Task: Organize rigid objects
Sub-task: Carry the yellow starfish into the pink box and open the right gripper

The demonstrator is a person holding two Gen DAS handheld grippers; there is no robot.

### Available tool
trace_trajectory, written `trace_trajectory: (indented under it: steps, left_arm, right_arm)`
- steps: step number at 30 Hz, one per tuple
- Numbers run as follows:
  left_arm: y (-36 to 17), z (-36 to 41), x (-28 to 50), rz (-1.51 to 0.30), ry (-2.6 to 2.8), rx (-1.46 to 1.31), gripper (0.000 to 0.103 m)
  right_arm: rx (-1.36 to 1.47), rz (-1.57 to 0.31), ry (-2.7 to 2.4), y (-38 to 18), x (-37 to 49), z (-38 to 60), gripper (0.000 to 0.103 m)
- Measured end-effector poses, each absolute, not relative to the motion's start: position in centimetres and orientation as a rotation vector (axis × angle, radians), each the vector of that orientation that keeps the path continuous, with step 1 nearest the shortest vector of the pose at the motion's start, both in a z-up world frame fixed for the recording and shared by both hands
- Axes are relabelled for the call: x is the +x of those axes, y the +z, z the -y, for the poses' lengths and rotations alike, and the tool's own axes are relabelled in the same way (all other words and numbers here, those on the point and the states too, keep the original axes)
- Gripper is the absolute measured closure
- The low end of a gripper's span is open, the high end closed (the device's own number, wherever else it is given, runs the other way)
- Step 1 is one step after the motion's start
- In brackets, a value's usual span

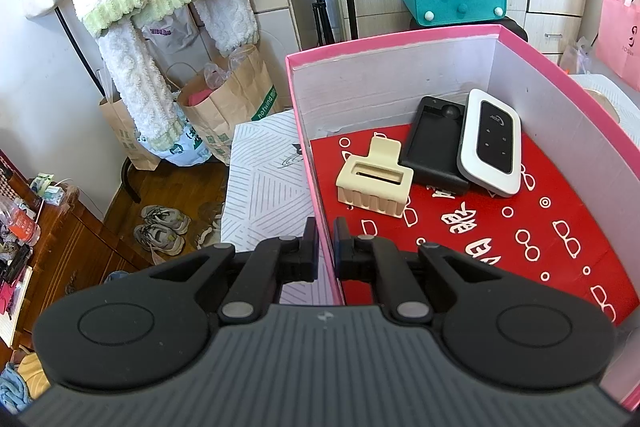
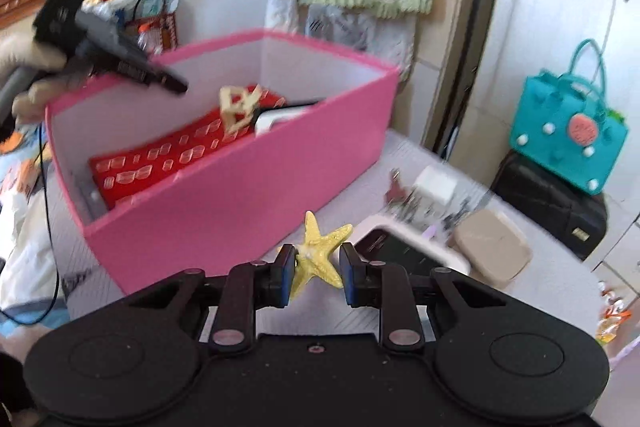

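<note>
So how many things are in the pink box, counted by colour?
Cream: 1, the hair clip
Black: 1, the flat case
White with a black face: 1, the small router
Total: 3 in the pink box

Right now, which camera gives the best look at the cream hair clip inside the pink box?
The left wrist view. There the cream hair clip lies sharp and unblocked on the red lining of the pink box, beside a black device. The right wrist view shows it only as a blurred pale shape over the box wall.
</note>
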State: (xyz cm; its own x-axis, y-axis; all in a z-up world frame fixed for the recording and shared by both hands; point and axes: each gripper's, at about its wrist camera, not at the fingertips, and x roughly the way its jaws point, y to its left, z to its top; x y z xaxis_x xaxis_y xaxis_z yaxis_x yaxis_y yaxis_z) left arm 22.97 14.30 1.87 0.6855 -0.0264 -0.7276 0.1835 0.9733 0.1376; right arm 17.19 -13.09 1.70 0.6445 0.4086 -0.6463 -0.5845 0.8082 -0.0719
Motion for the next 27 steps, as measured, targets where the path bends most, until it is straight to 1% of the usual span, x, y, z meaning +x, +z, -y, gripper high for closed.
trace_trajectory:
  steps: [6,9,11,14,17,20,25,27]
  left_arm:
    - [1.9,-14.3,23.0,-0.808,-0.119,0.207,0.097]
    - [1.9,-14.3,23.0,-0.809,-0.118,0.206,0.097]
    - [1.9,-14.3,22.9,-0.81,-0.114,0.21,0.097]
    - [1.9,-14.2,22.9,-0.814,-0.104,0.22,0.097]
    - [2.0,-14.0,22.9,-0.817,-0.097,0.24,0.096]
    - [2.3,-13.3,22.0,-0.774,-0.081,0.288,0.094]
    - [2.5,-12.8,20.1,-0.698,-0.07,0.333,0.094]
    - [2.5,-13.0,20.2,-0.694,-0.072,0.318,0.096]
  right_arm:
    - [-0.209,-0.584,0.578,6.1,18.5,12.8,0.075]
    - [-0.135,-0.607,0.665,7.5,20.0,11.4,0.074]
    - [-0.087,-0.697,0.736,7.2,21.7,10.0,0.074]
    - [-0.092,-0.811,0.79,6.0,24.0,7.0,0.074]
    - [-0.134,-0.86,0.8,5.2,25.8,4.1,0.074]
    - [-0.178,-0.888,0.809,4.7,27.2,1.6,0.074]
    - [-0.215,-0.971,0.809,3.6,28.3,-0.8,0.075]
    - [-0.248,-0.997,0.786,3.0,28.7,-1.8,0.075]
